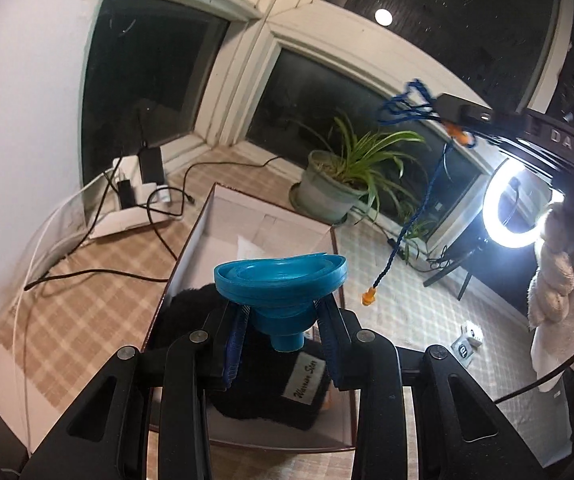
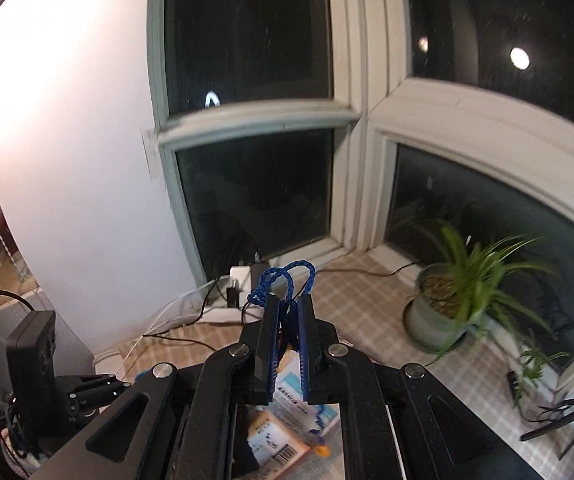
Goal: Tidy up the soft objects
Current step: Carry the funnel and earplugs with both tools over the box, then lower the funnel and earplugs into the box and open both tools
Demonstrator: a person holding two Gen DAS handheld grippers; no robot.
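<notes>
My left gripper is shut on a blue collapsible funnel, its pads pressing the cone below the wide rim. Under it is an open box with white inner walls, and a black fuzzy item with a white label lies inside. In the right wrist view my right gripper is shut on a blue braided cord that loops above the fingertips. The left wrist view shows that gripper high at the right, with the cord hanging down to an orange earplug.
A potted green plant stands by the dark window. A power strip with black cables lies at the back left on the plaid cloth. A lit ring light and a fuzzy beige sleeve are at the right. Paper packets lie under my right gripper.
</notes>
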